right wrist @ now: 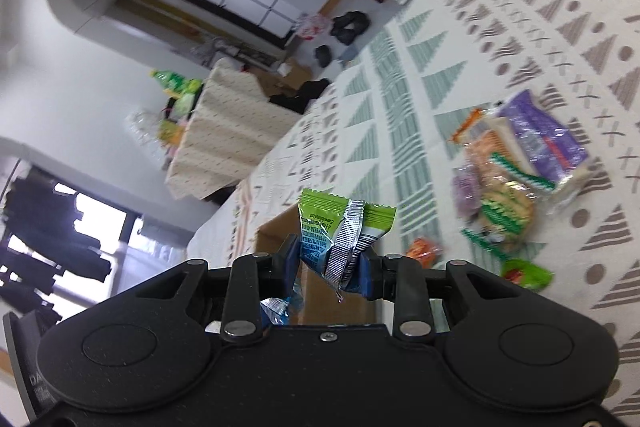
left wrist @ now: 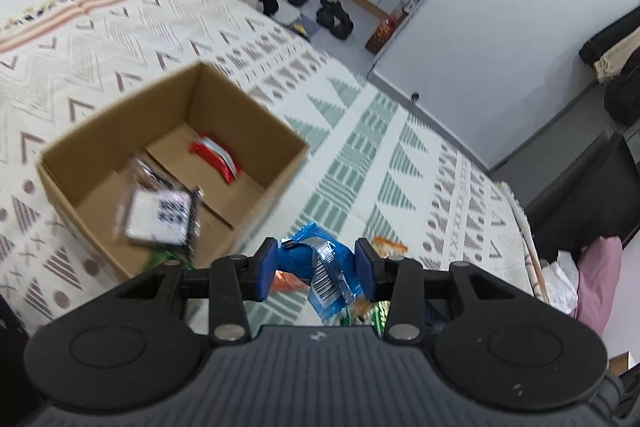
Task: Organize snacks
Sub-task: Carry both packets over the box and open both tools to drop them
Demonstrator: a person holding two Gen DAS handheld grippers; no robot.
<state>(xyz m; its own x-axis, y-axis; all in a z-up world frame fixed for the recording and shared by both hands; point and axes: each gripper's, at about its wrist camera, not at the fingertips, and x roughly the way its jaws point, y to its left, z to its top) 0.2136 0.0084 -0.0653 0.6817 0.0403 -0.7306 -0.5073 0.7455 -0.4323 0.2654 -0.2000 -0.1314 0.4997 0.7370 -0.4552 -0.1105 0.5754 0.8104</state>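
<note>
Left claw clamping blue packet, long axis tilted, right claw pinching green packet upright.

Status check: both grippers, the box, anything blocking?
Left gripper shut on blue snack packet. Right gripper shut on green snack packet. Cardboard box open, packets inside. Nothing blocking.

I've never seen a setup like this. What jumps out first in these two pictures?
Each pair of tongs pinches a crinkly foil snack: the left tongs grip a blue packet, the right tongs a green packet with a silver seam. An open brown cardboard box sits on the patterned bedspread ahead of the left tongs, with a red packet inside.
</note>
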